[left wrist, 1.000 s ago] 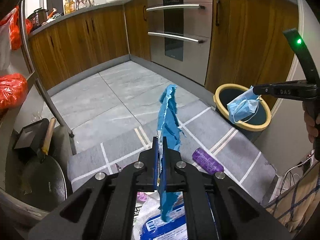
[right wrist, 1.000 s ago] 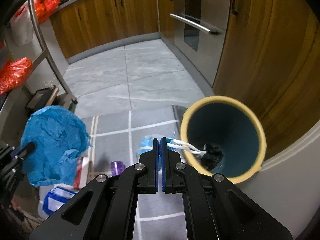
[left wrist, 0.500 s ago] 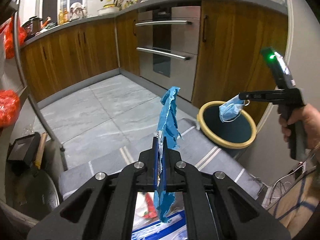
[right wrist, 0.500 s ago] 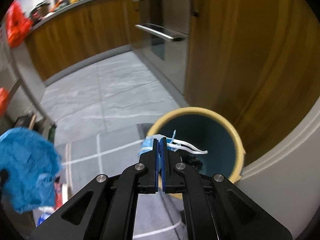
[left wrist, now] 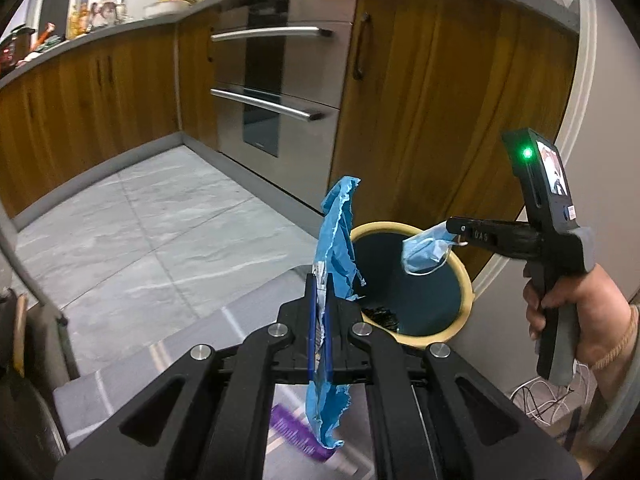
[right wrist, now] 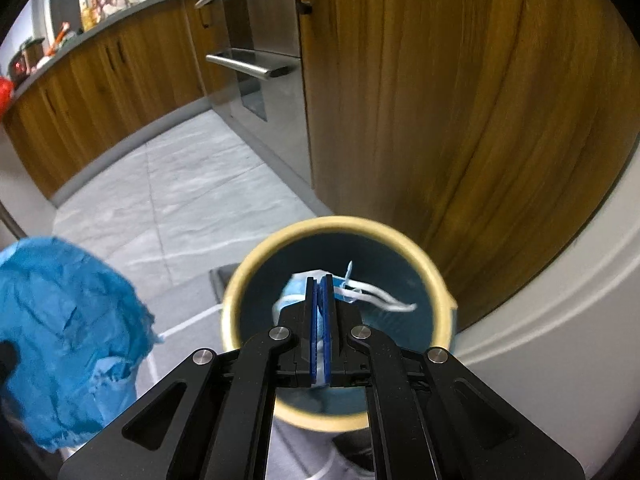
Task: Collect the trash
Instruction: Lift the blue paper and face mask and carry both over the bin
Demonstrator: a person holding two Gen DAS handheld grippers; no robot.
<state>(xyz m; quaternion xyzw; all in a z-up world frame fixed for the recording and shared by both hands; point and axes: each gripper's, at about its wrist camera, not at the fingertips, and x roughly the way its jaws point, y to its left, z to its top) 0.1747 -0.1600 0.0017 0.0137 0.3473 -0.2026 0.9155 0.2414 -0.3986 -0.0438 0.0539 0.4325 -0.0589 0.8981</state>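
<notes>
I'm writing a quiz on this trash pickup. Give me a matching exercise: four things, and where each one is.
1. face mask
2. blue torn paper
3. purple wrapper
4. trash bin

A. on the floor, below the left tongs
B. by the wooden cabinet
C. in the right tongs, above the bin
D. in the left tongs

Pairs: 1-C, 2-D, 3-A, 4-B

White letters reading "DAS" stood on the side of the black right gripper, seen at right in the left wrist view. Lettering on a purple wrapper on the near floor was too blurred to read. No other text was legible.
</notes>
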